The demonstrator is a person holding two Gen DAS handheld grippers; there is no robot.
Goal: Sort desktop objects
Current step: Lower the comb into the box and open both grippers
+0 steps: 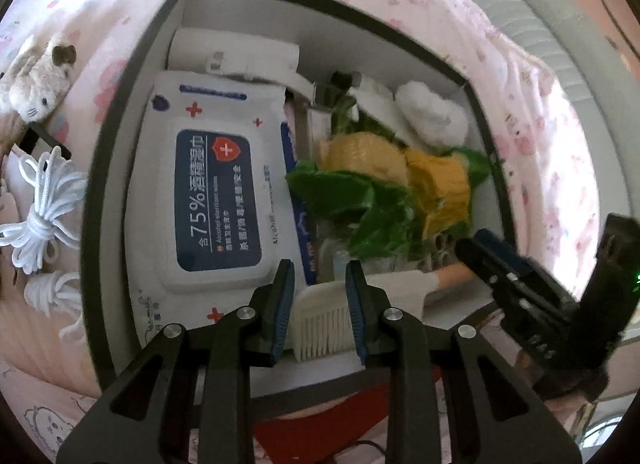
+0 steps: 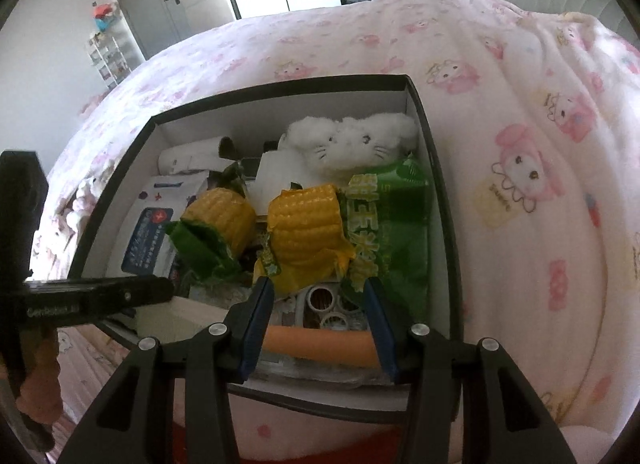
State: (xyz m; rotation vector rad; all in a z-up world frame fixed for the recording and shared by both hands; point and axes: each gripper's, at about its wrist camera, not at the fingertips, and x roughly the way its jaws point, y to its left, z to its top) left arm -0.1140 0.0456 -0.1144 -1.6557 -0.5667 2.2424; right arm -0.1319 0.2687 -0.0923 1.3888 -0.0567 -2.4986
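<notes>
We look down on a bed [image 2: 460, 76] spread with a pink cartoon-print cover, and on it a dark-rimmed box [image 2: 440, 168] with white inner walls, crowded with things. The largest item inside is a white pack of alcohol wipes [image 1: 208, 192] with a dark blue label, lying flat along the box's left side. Next to it sit two vacuum-packed corn cobs [image 2: 308, 220] in green wrappers, with a green snack bag [image 2: 404, 224] just beside them and a white plush cat [image 2: 352, 140] at the far right corner. A white roll-shaped object [image 1: 232, 54] lies at the far end behind the wipes.

Our left tongs [image 1: 320, 304] hang over the near edge of the box, jaws partly apart, with a white comb [image 1: 332, 316] between them; whether the blue pads [image 1: 280, 304] press on the comb we cannot tell. Our right tongs [image 2: 320, 324] stand wide, straddling an orange cylinder [image 2: 320, 344] that lies crosswise at the near end of the box; its ends reach both pads, yet a firm grip is not plain. Rolls of tape [image 2: 332, 306] lie just beyond it.

Outside the box, on the bed to the left, rest a beige plush toy [image 1: 36, 80] and bundles of white cord [image 1: 40, 208].
</notes>
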